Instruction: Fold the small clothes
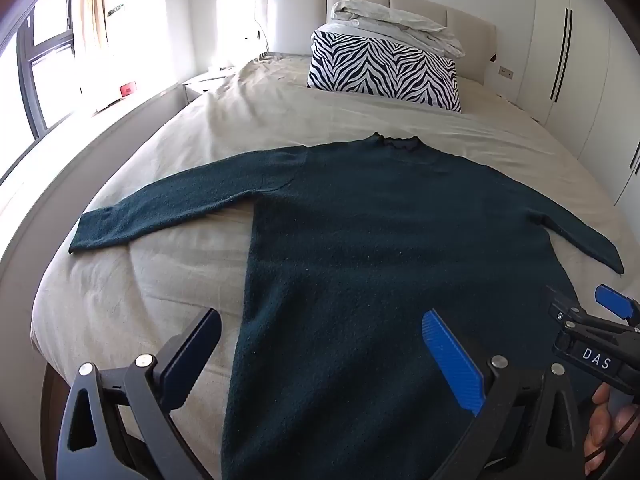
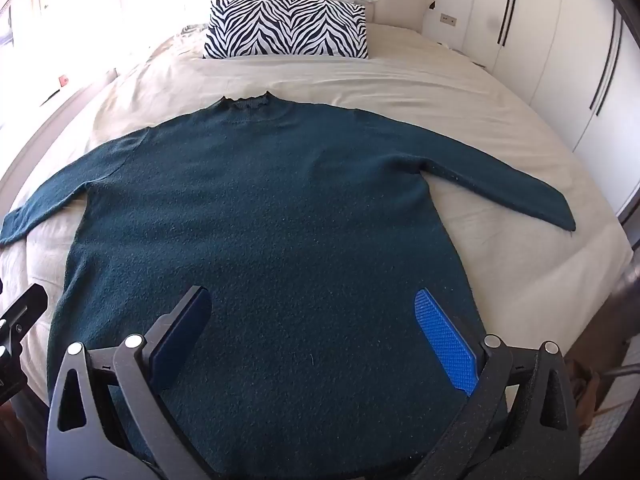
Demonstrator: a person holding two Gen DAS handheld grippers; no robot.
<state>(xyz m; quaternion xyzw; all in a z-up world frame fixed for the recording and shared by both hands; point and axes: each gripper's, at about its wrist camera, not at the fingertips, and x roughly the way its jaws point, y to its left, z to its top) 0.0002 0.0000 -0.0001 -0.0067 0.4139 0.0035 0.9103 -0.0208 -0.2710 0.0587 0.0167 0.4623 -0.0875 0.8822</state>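
Left wrist view: sweater, dark teal, lies flat on the bed, collar toward twelve o'clock and sleeves spread toward nine and three, apparently laid out ready for a first fold. Zebra pillow sits at twelve, with folded bedding stacked on it.

Left gripper: tilted steeply down over the hem's left edge, jaws wide apart, holding nothing.

Right gripper: tilted down over the lower body of the sweater, jaws equally wide, empty. A hand shows at five o'clock behind it.
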